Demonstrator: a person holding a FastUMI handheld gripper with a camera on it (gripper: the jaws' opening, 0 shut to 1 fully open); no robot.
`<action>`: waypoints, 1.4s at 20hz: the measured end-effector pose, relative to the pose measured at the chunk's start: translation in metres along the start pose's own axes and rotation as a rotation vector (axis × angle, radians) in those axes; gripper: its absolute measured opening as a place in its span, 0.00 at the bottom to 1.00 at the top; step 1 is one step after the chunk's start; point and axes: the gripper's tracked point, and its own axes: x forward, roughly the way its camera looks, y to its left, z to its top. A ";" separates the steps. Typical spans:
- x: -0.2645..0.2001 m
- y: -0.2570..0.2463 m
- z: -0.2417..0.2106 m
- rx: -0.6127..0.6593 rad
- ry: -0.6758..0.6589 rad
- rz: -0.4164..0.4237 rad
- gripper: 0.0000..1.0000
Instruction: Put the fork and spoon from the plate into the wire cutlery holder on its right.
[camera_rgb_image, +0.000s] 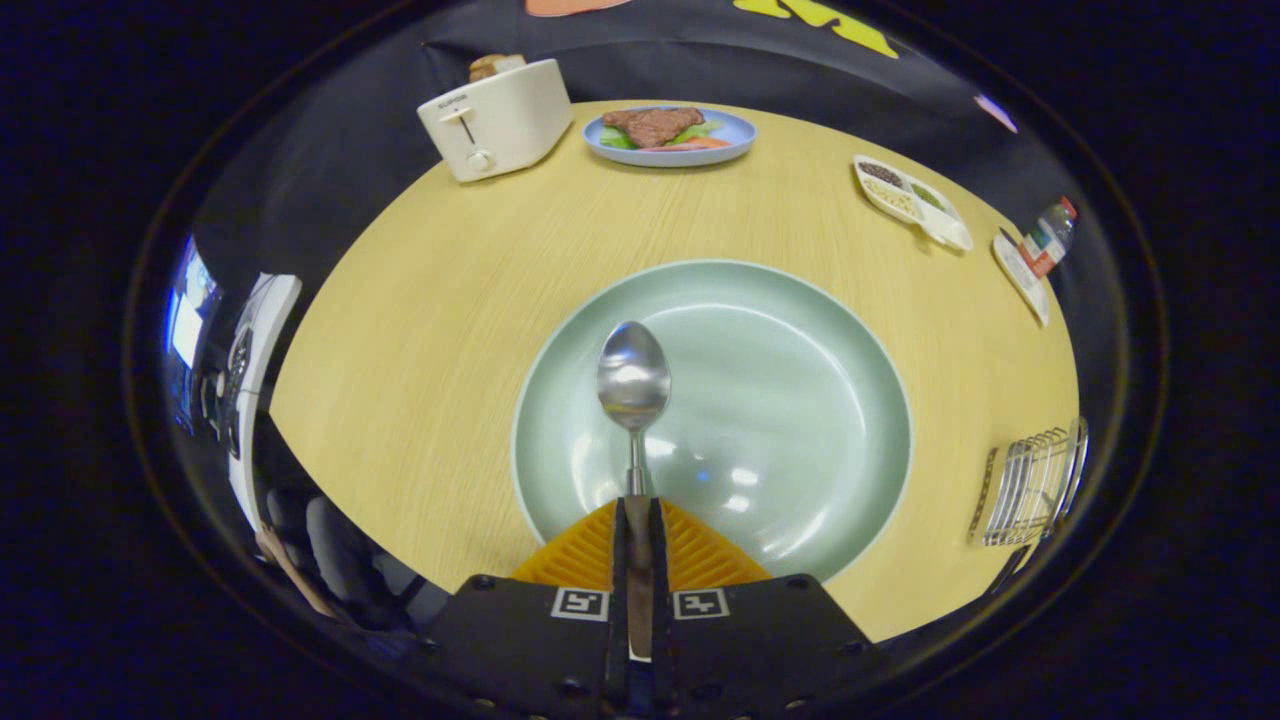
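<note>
Jaws clamp spoon handle above plate; toaster lettering illegible.

The spoon is polished metal. Its handle is clamped between the two fingers of the gripper, and its bowl points straight ahead of them, concave side up, over the plate. The plate is round, pale green and glossy, directly ahead of the fingers. The wire cutlery holder stands to the right of the plate, apart from it.
</note>
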 end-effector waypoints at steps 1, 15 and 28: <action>0.001 -0.001 0.000 0.007 0.000 0.006 0.09; -0.080 -0.054 0.013 0.034 -0.136 -0.007 0.01; -0.183 -0.224 -0.042 0.248 -0.195 -0.138 0.01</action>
